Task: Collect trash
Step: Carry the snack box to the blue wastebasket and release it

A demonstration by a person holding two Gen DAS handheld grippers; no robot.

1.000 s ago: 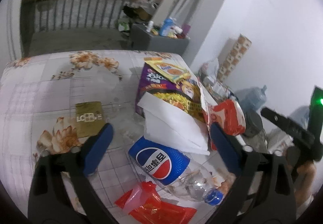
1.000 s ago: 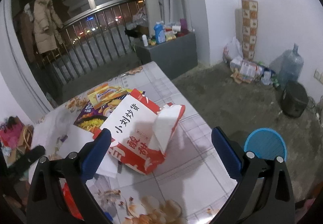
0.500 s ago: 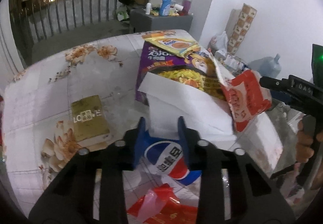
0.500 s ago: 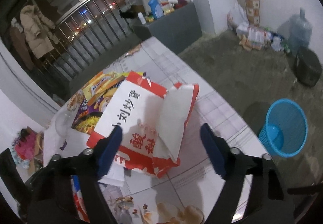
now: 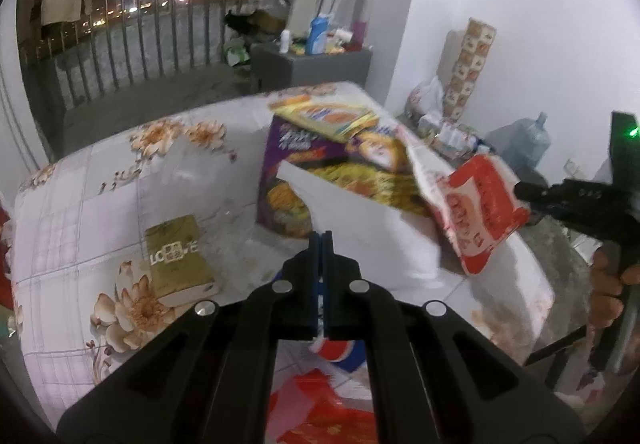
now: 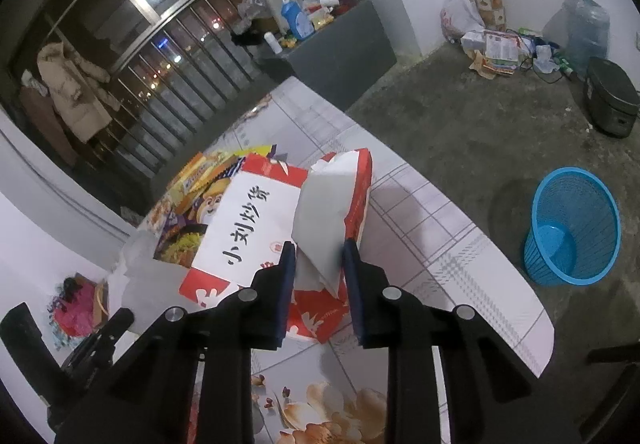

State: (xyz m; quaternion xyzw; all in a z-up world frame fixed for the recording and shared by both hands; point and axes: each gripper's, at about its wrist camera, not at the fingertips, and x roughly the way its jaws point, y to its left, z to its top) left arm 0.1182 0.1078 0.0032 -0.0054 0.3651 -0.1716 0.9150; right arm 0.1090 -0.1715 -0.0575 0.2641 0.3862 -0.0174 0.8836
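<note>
The left hand-held gripper (image 5: 322, 240) is pressed together above the bottle (image 5: 340, 354); the right hand-held gripper (image 6: 318, 258) has just been closing, pinching the red-and-white bag (image 6: 280, 220).

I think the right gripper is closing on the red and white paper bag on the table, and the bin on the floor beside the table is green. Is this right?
Not quite: the bin is blue, not green, as the right wrist view shows. The rest holds: the right gripper has just been closing, with the red and white bag between its jaws on the table.
</note>
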